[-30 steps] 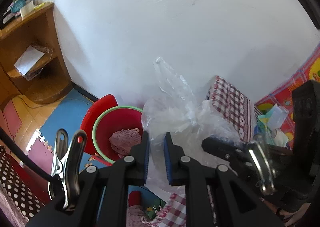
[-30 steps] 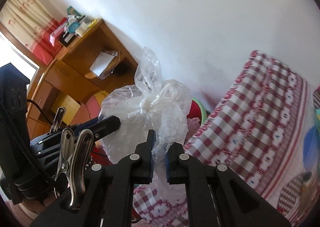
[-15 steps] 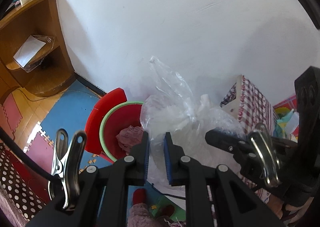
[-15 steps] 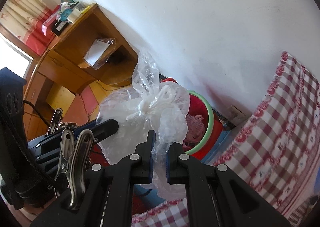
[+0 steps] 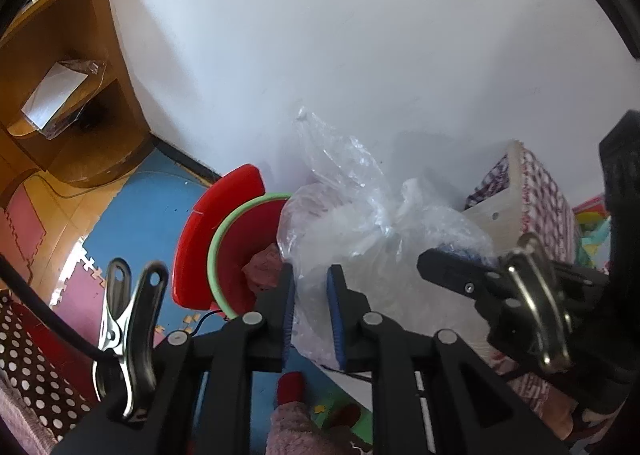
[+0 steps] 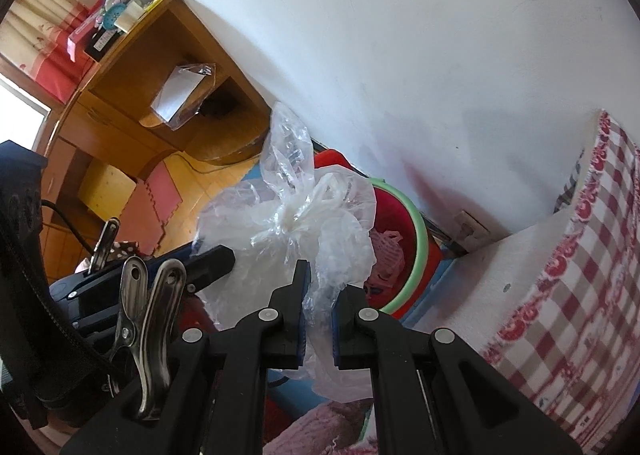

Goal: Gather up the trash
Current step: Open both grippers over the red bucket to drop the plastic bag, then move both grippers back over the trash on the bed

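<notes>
A red round bin with a pale green rim (image 5: 224, 255) stands on the floor against the white wall (image 5: 360, 55). The knotted clear plastic bag (image 6: 304, 231), held in the air just above and beside the bin's rim, is pinched by both the left gripper (image 5: 310, 311) and the right gripper (image 6: 318, 311), jaws narrow on film. The bin lies ahead and below.

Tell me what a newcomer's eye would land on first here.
First, the knotted clear plastic bag, held up in mid-air with both the left gripper and the right gripper shut on it. Next, the red bin with its green rim on the floor behind it, against the white wall.
</notes>
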`<state>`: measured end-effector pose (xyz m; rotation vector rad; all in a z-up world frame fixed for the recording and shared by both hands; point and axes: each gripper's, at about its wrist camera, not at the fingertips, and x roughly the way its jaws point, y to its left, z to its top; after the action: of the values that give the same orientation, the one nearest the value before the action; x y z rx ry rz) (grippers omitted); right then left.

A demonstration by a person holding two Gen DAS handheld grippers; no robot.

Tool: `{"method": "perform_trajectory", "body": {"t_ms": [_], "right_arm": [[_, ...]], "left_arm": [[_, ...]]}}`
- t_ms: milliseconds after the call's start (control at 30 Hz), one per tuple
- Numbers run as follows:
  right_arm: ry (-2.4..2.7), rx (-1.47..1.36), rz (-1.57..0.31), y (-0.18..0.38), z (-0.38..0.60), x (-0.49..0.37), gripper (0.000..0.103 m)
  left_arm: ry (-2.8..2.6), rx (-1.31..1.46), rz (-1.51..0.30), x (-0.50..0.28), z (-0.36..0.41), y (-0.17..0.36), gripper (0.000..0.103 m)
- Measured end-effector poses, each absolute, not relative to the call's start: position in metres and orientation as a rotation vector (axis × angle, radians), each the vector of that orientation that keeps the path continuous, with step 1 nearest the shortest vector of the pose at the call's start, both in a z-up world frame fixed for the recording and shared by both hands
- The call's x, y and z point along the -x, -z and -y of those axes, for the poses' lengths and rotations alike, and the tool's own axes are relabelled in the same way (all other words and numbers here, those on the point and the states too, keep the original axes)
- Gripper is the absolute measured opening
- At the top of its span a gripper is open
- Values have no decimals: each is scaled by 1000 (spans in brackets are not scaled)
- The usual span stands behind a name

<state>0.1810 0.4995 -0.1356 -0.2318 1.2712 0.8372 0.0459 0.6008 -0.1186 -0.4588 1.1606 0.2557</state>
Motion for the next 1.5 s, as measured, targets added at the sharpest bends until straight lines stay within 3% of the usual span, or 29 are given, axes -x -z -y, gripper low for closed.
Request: {"method": "perform_trajectory", "body": {"t_ms": [33, 133, 200, 400, 1500], "right_arm": [[-833, 233, -1268, 136, -499, -182, 21], [-825, 224, -1260, 137, -500, -184, 25], [-822, 216, -1257, 136, -500, -186, 26], [-816, 197, -1260, 135, -500, -187, 26], [-764, 110, -1234, 112, -460, -157, 27]], "left_arm": [[-254, 459, -1168, -47, -602, 120, 17], [-246, 458, -1170, -47, -604, 121, 23], [-244, 454, -1167, -47, -603, 120, 28], [-235, 447, -1163, -48, -601, 116, 30], [-229, 400, -1150, -30, -573, 92, 31]]}}
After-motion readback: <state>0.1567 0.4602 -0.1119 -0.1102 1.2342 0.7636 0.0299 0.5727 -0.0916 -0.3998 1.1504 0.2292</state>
